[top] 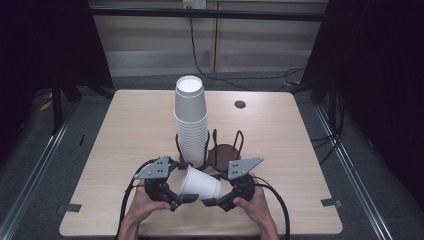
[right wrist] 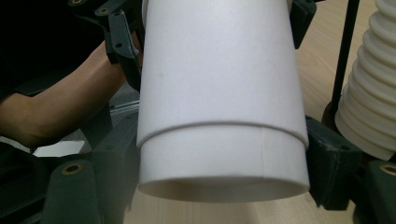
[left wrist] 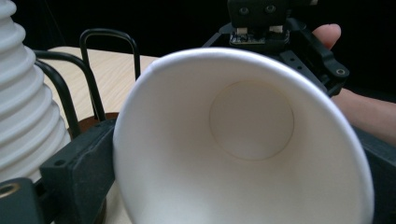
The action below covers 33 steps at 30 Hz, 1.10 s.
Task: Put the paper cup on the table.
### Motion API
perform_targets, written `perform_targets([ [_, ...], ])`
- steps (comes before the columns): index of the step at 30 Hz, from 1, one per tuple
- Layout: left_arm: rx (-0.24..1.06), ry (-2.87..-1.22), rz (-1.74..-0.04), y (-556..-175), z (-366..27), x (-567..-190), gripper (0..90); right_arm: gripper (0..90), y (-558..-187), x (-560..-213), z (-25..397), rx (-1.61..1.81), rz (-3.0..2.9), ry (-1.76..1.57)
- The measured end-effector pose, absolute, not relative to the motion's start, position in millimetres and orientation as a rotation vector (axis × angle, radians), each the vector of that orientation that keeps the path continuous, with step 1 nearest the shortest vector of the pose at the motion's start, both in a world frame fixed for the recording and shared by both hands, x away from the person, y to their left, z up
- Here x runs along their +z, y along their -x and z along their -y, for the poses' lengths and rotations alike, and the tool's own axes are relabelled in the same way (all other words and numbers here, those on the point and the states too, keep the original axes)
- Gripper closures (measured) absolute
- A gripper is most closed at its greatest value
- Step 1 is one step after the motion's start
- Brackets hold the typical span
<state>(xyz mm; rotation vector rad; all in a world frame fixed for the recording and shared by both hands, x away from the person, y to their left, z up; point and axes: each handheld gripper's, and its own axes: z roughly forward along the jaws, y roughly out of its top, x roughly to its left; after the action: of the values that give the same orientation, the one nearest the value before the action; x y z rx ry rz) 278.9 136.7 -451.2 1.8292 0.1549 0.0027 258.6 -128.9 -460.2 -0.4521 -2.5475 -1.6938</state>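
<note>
High view: cup (top: 200,183) lies sideways at lower centre, left gripper (top: 181,198) and right gripper (top: 212,202) jaws both clamping it.

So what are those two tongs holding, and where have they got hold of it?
A white paper cup lying on its side, or two nested: the left tongs grip its wide mouth end, the right tongs its narrow base end.

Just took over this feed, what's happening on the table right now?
A person holds a white paper cup on its side between the left gripper and right gripper, low over the wooden table. In the right gripper view two cups look nested, one sleeve poking out of the other. Behind stands a tall stack of cups in a black wire holder.
</note>
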Motion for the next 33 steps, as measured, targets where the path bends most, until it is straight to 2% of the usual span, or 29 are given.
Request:
perform_targets([
  [7, -0.035, -1.82, -0.161, -281.5, -134.3, -453.6, 2.9, 24.1, -258.5, -460.2, 129.0, -1.711, 2.539, 0.443],
  [16, -0.068, -1.788, -0.15, -283.5, -138.5, -450.7, 8.4, 23.7, -259.4, -459.6, 130.9, -1.719, 2.539, 0.428],
  [25, -0.037, -1.801, -0.155, -281.2, -138.1, -447.7, 12.1, 20.1, -258.5, -462.1, 131.3, -1.757, 2.543, 0.46],
  [28, -0.043, -1.786, -0.162, -282.9, -140.2, -448.4, 11.9, 13.5, -258.3, -464.4, 132.6, -1.767, 2.552, 0.502],
  [33, -0.031, -1.792, -0.176, -284.4, -143.0, -447.6, 11.9, 13.1, -254.5, -467.2, 138.3, -1.82, 2.584, 0.563],
])
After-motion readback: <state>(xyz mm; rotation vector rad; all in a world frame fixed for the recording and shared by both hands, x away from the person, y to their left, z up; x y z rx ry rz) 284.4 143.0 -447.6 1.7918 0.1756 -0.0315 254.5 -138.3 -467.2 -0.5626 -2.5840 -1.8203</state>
